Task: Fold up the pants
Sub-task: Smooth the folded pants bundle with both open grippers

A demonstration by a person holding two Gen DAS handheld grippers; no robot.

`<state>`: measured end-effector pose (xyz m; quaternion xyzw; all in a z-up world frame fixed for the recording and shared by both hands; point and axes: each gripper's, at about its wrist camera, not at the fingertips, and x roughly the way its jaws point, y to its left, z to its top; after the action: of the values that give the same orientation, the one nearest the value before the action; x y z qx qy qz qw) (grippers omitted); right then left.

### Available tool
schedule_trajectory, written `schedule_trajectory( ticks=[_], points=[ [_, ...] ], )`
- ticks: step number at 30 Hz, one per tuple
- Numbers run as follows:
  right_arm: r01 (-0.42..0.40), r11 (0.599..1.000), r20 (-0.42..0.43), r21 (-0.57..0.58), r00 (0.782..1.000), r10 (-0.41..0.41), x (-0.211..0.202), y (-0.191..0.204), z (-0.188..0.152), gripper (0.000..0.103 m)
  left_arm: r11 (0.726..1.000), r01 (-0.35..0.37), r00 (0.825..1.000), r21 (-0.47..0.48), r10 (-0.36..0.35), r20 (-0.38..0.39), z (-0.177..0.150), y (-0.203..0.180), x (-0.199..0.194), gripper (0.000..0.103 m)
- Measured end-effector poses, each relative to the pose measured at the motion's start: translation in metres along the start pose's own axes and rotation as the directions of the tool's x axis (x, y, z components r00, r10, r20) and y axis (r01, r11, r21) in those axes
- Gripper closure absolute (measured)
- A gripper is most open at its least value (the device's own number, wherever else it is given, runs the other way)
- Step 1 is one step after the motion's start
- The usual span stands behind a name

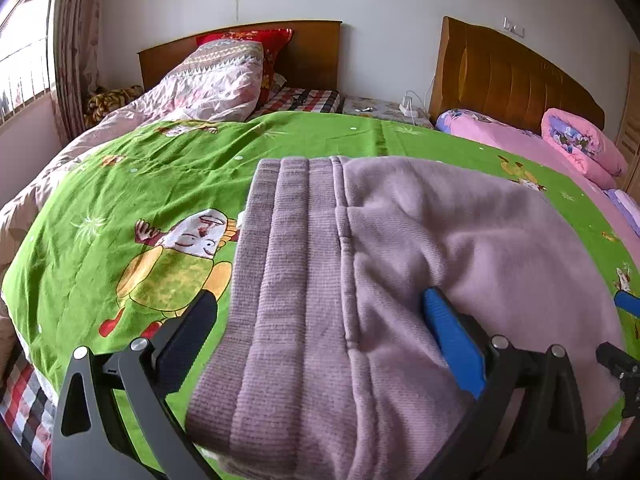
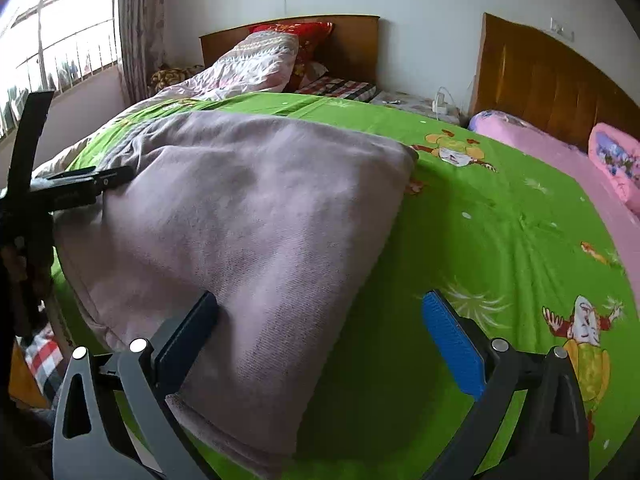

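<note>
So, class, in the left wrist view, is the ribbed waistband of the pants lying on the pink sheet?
No, the ribbed waistband lies on the green cartoon-print sheet, between the open left gripper fingers.

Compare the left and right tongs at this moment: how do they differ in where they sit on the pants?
The left tongs straddle the ribbed waistband end of the pants; the right tongs sit at the plain folded end. Cloth fills the whole gap of the left tongs; the right tongs have cloth only by the dark finger, with green bedspread by the blue one. Both are open.
</note>
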<state>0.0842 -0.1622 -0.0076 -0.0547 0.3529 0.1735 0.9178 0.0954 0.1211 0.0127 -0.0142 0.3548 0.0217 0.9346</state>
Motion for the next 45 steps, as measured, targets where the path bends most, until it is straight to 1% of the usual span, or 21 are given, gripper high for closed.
schedule_trajectory(
  ticks=[2,5,7,8,9,10,11,13,14,15,19,21,22,24,26,28,31,33,36,39,45],
  points=[
    [-0.012,1.000,-0.004,0.017,1.000,0.012,0.000,-0.004,0.001,0.005,1.000,-0.004,1.000,-0.010,0.004,0.004,0.000,0.002,-0.002,0.001],
    [0.007,0.998,0.022,0.065,1.000,-0.009,-0.013,-0.008,0.003,0.005,0.996,-0.088,0.996,-0.018,0.088,0.032,-0.002,0.000,-0.017,0.001],
    [-0.025,0.996,0.069,0.083,0.997,0.020,-0.030,-0.009,0.003,0.005,0.984,-0.172,0.980,-0.052,0.176,0.088,-0.004,-0.003,-0.044,0.002],
    [-0.056,0.995,0.093,0.082,0.995,0.048,-0.038,-0.009,0.003,0.005,0.985,-0.155,0.979,-0.073,0.163,0.123,-0.005,-0.005,-0.063,0.002],
    [-0.109,0.991,0.117,0.075,0.988,0.100,-0.048,-0.006,0.003,0.005,0.993,-0.085,0.983,-0.084,0.097,0.156,-0.006,-0.008,-0.079,0.002],
    [-0.144,0.987,0.126,0.071,0.983,0.134,-0.052,-0.003,0.003,0.005,0.997,0.029,0.982,-0.074,-0.015,0.186,-0.006,-0.013,-0.095,0.002],
    [-0.187,0.980,0.133,0.062,0.975,0.177,-0.055,0.000,0.001,0.005,0.985,0.170,0.966,-0.034,-0.160,0.201,-0.008,-0.020,-0.108,0.002],
    [-0.258,0.966,0.130,0.014,0.958,0.254,-0.057,0.012,-0.003,0.005,0.931,0.361,0.916,0.047,-0.364,0.168,-0.011,-0.035,-0.115,0.002],
    [-0.264,0.964,0.118,-0.014,0.957,0.264,-0.055,0.017,-0.005,0.005,0.914,0.399,0.901,0.070,-0.405,0.155,-0.013,-0.040,-0.113,0.002],
    [-0.254,0.966,0.095,-0.045,0.962,0.257,-0.050,0.024,-0.007,0.005,0.909,0.409,0.899,0.081,-0.417,0.136,-0.014,-0.044,-0.108,0.002],
    [-0.222,0.971,0.004,-0.084,0.975,0.224,-0.029,0.034,-0.015,0.005,0.934,0.356,0.934,0.031,-0.355,-0.026,-0.023,-0.043,-0.057,0.003],
    [-0.165,0.984,-0.061,-0.072,0.985,0.161,-0.014,0.029,-0.023,0.005,0.936,0.346,0.938,0.063,-0.346,-0.019,-0.028,-0.042,-0.053,0.003],
    [-0.174,0.984,-0.097,-0.045,0.981,0.169,-0.006,0.025,-0.028,0.004,0.939,0.327,0.945,0.105,-0.326,-0.024,-0.031,-0.047,-0.053,0.003],
    [-0.195,0.980,-0.063,-0.023,0.979,0.193,-0.010,0.021,-0.033,0.004,0.944,0.284,0.959,0.166,-0.284,-0.025,-0.035,-0.056,-0.053,0.003],
    [-0.176,0.984,-0.061,-0.011,0.983,0.175,-0.012,0.019,-0.033,0.005,0.948,0.251,0.967,0.194,-0.253,-0.016,-0.036,-0.061,-0.050,0.003],
    [-0.161,0.987,-0.037,0.007,0.986,0.161,-0.020,0.017,-0.030,0.005,0.952,0.244,0.969,0.187,-0.245,-0.014,-0.035,-0.062,-0.049,0.003],
    [-0.171,0.985,0.058,0.033,0.984,0.169,-0.041,0.013,-0.015,0.005,0.952,0.245,0.969,0.185,-0.247,-0.012,-0.038,-0.057,-0.049,0.003],
    [-0.123,0.992,0.102,0.033,0.988,0.119,-0.048,0.015,-0.006,0.005,0.952,0.245,0.969,0.183,-0.248,-0.008,-0.037,-0.057,-0.049,0.003],
    [-0.030,0.998,0.064,0.053,0.998,0.027,-0.035,0.011,-0.005,0.005,0.952,0.245,0.969,0.185,-0.247,-0.010,-0.039,-0.057,-0.048,0.003],
    [-0.018,0.996,0.000,0.088,1.000,0.018,-0.020,0.005,-0.016,0.005,0.950,0.250,0.968,0.187,-0.253,-0.009,-0.040,-0.057,-0.049,0.003],
    [-0.040,0.993,-0.013,0.108,0.999,0.041,-0.014,-0.001,-0.022,0.005,0.949,0.258,0.965,0.180,-0.261,-0.011,-0.043,-0.057,-0.053,0.004]
  ],
)
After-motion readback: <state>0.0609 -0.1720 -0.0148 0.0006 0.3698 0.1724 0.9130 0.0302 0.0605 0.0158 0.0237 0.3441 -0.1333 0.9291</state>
